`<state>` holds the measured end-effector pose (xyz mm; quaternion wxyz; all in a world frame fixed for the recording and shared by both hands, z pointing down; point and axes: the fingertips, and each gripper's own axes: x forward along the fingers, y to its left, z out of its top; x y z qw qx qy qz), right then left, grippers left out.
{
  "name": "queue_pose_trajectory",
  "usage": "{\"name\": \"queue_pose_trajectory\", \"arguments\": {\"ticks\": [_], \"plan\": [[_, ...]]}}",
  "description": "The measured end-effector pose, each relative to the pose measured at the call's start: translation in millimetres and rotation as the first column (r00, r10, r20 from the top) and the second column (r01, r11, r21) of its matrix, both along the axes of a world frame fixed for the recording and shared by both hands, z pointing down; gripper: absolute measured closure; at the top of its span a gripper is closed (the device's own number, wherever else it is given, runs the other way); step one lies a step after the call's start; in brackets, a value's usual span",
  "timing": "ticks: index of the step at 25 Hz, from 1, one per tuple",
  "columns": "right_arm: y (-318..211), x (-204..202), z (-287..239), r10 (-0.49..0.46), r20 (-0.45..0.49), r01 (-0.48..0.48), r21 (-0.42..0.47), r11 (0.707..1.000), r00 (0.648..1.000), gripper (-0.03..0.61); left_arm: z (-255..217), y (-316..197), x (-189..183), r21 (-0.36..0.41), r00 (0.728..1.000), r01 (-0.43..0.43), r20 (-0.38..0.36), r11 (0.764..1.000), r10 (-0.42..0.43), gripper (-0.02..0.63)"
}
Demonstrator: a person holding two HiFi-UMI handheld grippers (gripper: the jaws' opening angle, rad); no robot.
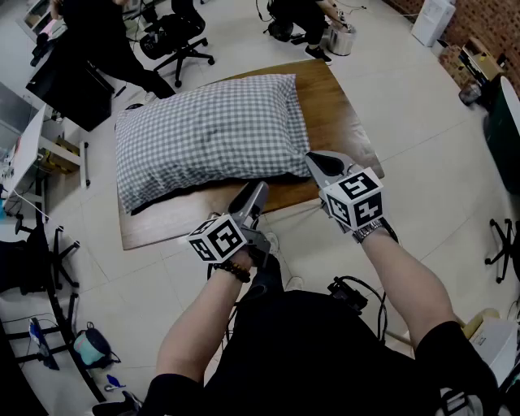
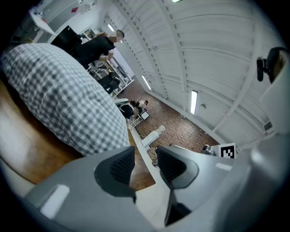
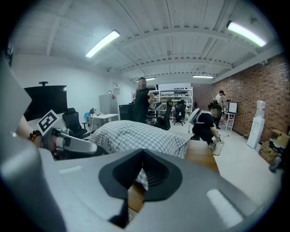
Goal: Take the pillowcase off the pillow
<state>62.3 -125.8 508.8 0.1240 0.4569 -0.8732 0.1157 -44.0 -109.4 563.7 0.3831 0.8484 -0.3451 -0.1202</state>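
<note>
We look down on a wooden worktop point(image 1: 337, 114) w/ a pillow point(image 1: 203, 138) lying across it. The pillow is fully inside a grey-and-white checked pillowcase point(image 1: 244, 101). It fills the worktop's left and middle, and its left end reaches the left edge. Bare wood shows as a thin strip along the near edge and a wider band at the right side and far right corner.

R gripper point(image 1: 313, 160): jaws together, clamped on the pillowcase at the pillow's near right corner. In the right gripper view we see a bit of checked cloth in the slit between its pads point(image 3: 156, 172), w/ wood below it.

L gripper point(image 1: 255, 195): jaws apart, nothing between them. It crosses the near edge, w/ its tip over the bare strip just short of the pillow's near side. We cannot tell if it touches. In the left gripper view the worktop's edge runs through the gap between the pads point(image 2: 122, 165), and the pillow lies off to the left.

The two grippers are near each other, the R one further in.

Room to move: open tile floor point(image 1: 422, 162) lies to the right of the worktop and along its near side. An office chair point(image 1: 179, 36) stands near the far left corner. A person point(image 1: 305, 16) crouches beyond the far edge, beside a metal pail point(image 1: 341, 39).
</note>
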Motion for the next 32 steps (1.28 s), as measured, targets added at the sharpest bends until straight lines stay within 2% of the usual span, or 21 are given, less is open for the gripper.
{"name": "queue_pose_trajectory", "arguments": {"ticks": [5, 11, 17, 25, 26, 28, 31, 32], "plan": [[-62.8, -2.1, 11.2, -0.011, -0.005, 0.011, -0.037, 0.999, 1.0, 0.574, 10.4, -61.3, -1.4, -0.078, 0.994, 0.016, -0.103, 0.997, -0.024, 0.433], [-128.9, 3.3, 31.6, 0.003, -0.041, -0.008, -0.114, 0.993, 0.999, 0.571, 44.7, -114.9, -16.1, -0.23, 0.977, 0.044, -0.192, 0.972, -0.09, 0.389], [-190.4, 12.8, 63.3, 0.005, -0.083, -0.022, -0.204, 0.979, 0.997, 0.552, 71.3, -158.6, -26.8, -0.318, 0.965, 0.084, -0.211, 0.944, -0.157, 0.356], [-239.9, 29.1, 116.9, -0.018, -0.112, -0.018, -0.314, 0.949, 0.994, 0.506, 93.5, -189.5, -21.6, -0.36, 0.948, 0.129, -0.227, 0.924, -0.221, 0.312], [-245.1, 31.9, 123.5, -0.019, -0.115, -0.02, -0.327, 0.945, 0.993, 0.506, 98.1, -191.3, -21.1, -0.385, 0.947, 0.141, -0.217, 0.912, -0.238, 0.303], [-252.8, 37.2, 136.9, -0.018, -0.118, -0.024, -0.349, 0.937, 0.993, 0.505, 110.2, -190.3, -21.0, -0.456, 0.944, 0.169, -0.181, 0.874, -0.277, 0.29], [-261.2, 40.1, 154.6, -0.014, -0.109, -0.029, -0.382, 0.924, 0.994, 0.505, 118.9, -197.5, -20.2, -0.464, 0.942, 0.172, -0.18, 0.869, -0.283, 0.281], [-263.4, 39.5, 159.1, -0.011, -0.098, -0.029, -0.395, 0.918, 0.995, 0.505, 118.6, -202.5, -19.1, -0.44, 0.943, 0.16, -0.197, 0.884, -0.269, 0.281]]}}
